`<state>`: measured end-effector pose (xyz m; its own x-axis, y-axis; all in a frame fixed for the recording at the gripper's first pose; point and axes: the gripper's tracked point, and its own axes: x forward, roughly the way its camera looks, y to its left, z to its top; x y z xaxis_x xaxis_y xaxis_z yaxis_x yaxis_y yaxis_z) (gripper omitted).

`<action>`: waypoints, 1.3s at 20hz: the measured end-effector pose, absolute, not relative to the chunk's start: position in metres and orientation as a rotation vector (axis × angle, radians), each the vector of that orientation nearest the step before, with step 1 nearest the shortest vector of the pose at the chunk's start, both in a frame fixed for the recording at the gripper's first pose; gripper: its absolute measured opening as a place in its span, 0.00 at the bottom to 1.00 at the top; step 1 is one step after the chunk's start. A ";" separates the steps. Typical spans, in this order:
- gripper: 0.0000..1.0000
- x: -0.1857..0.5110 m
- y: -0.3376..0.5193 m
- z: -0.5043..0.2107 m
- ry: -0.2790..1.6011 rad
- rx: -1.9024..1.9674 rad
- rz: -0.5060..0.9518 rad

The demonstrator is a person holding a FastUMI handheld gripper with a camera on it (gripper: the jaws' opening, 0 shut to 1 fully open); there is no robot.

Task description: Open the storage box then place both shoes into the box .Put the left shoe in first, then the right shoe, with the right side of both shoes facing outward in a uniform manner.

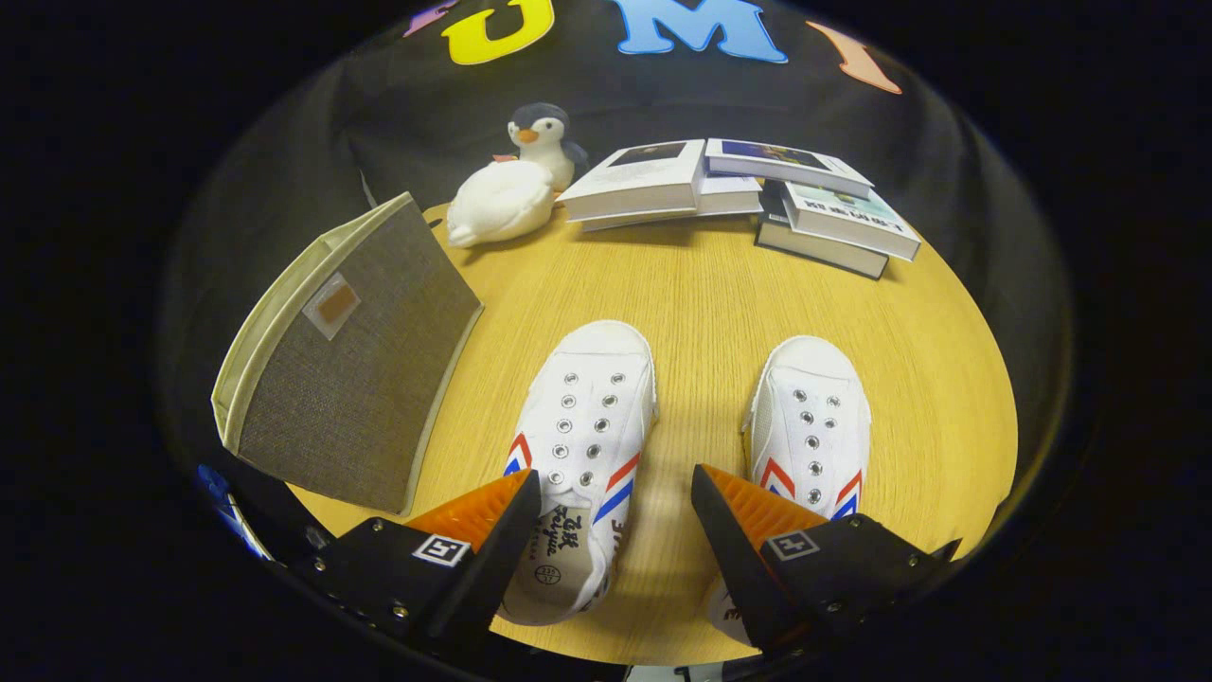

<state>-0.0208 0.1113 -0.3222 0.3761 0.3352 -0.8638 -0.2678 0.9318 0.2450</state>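
While I hold the claw [615, 516] above the round wooden table [701, 294], its fingers stand apart, gripping nothing. Between them lies the left white canvas shoe [582, 426]; the right white canvas shoe [812, 431] sits just beyond the right finger. Left of the fingers stands the grey fabric storage box [355, 369], closed. Stacked books [739, 189] and a plush penguin [540, 133] lie far ahead.

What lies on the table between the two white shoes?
In the gripper view, only bare wooden table lies between the left shoe and the right shoe. The open gripper hangs over that gap, holding nothing.
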 end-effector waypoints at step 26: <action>0.00 -0.026 0.135 -0.284 1.207 0.428 0.302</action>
